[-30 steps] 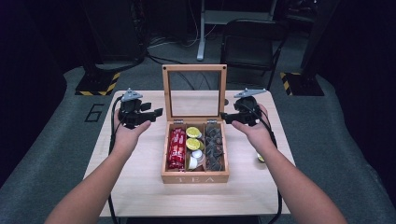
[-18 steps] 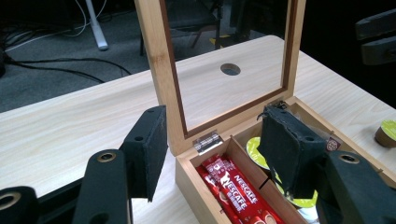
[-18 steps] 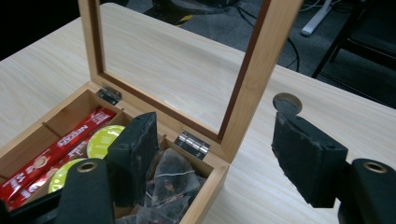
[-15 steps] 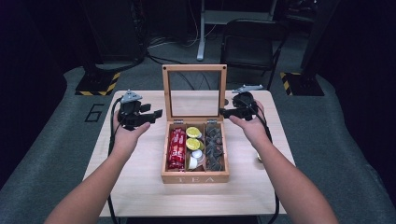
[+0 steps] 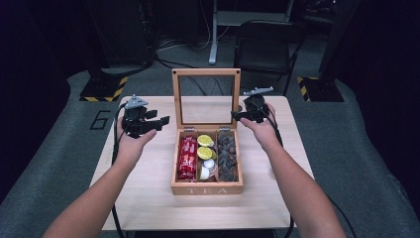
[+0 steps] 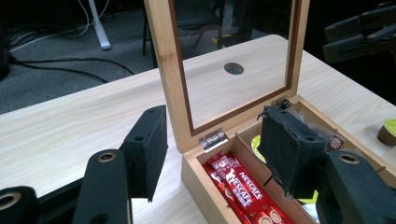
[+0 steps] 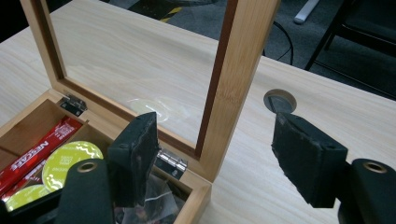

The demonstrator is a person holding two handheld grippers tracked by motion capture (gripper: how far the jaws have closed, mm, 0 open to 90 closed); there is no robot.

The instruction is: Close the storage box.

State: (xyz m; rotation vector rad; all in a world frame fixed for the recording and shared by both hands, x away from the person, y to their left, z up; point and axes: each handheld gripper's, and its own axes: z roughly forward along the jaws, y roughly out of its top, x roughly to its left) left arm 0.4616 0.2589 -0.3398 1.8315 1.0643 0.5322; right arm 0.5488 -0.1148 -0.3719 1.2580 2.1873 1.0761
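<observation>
I have the wooden tea box (image 5: 207, 187) sitting near the middle of the surface (image 5: 148, 198), its glass-paned lid (image 5: 206, 72) standing upright at the 12 o'clock edge of the box. Inside, the compartment on the 9 o'clock side holds red coffee sticks (image 5: 187, 157), the middle one holds yellow-topped capsules (image 5: 204, 147), and the one on the 3 o'clock side holds dark wrapped tea bags (image 5: 228, 154).

My left gripper (image 5: 157, 121) hovers at the box's 10 o'clock, just beside the lid's left post and apart from it. Its fingers (image 6: 148, 148) are released, with nothing between them; in the left gripper view they straddle the hinge corner (image 6: 212, 139) without touching wood.

My right gripper (image 5: 241, 115) is at the box's 2 o'clock, close against the lid's right post (image 7: 236, 84). In the right gripper view that post stands between its fingers (image 7: 306, 156), which are spread and clear of it on both sides, so nothing is grasped. One pad hangs over the tea-bag compartment, the other over bare surface near a round cable hole (image 7: 280, 100).

A lone yellow-topped capsule (image 6: 387, 131) lies on the surface off the box's 3 o'clock side.
</observation>
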